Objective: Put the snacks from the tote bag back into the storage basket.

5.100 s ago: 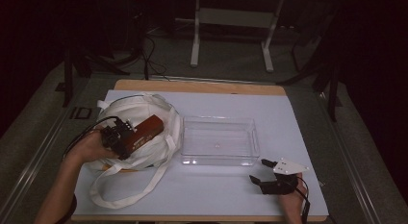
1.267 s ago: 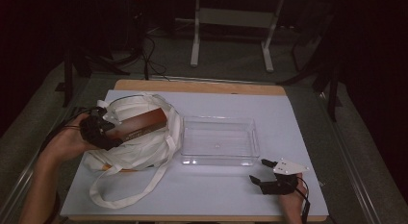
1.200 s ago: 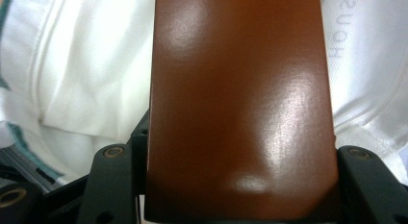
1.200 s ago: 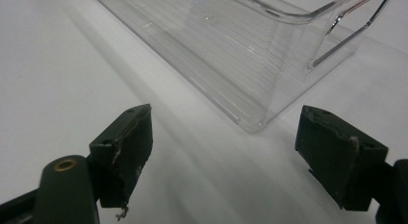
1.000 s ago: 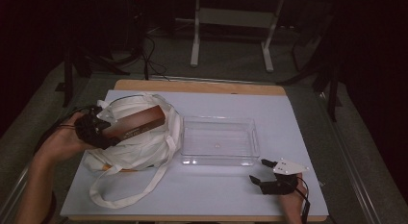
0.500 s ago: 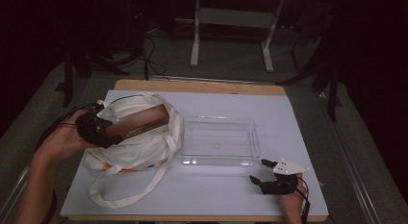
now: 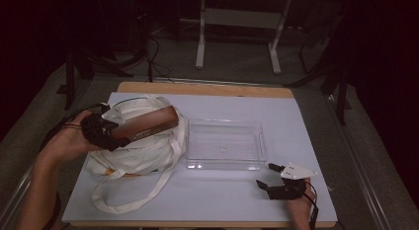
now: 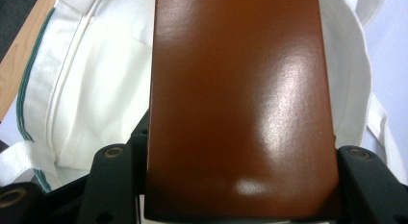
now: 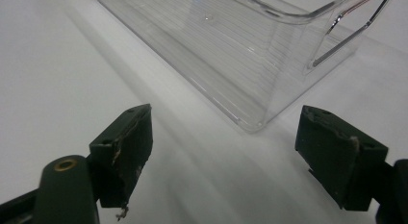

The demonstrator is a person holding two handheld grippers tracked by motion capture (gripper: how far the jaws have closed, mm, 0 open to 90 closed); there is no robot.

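Since 5 seconds ago my left gripper [image 7: 116,133] has drawn back toward the left edge of the desk [image 7: 306,126], and the brown box [image 7: 148,123] it carries has come further out over the white tote bag [image 7: 148,151]; in the last second little has shifted. Left to right: my left hand [image 7: 69,141] holds that gripper at the bag's left side, with its cable looping behind. The jaws are clamped on the near end of the brown box, 1 jaw on each long side, as the left gripper view shows, where the box [image 8: 240,104] runs straight away from the camera above the bag's cloth [image 8: 91,89]. Its far end points toward the right and slightly away from me, over the bag's bunched top. The bag's 2 long straps trail loose toward the desk's near edge. Just right of the bag, close beside it, sits the clear plastic bin [image 7: 225,146], with nothing between it and the box's far end except the bag's folds. Further right and nearer to me, my right gripper [image 7: 269,176] rests low on the desk, jaws apart and holding nothing, aimed at the bin's near corner [image 9: 250,118].
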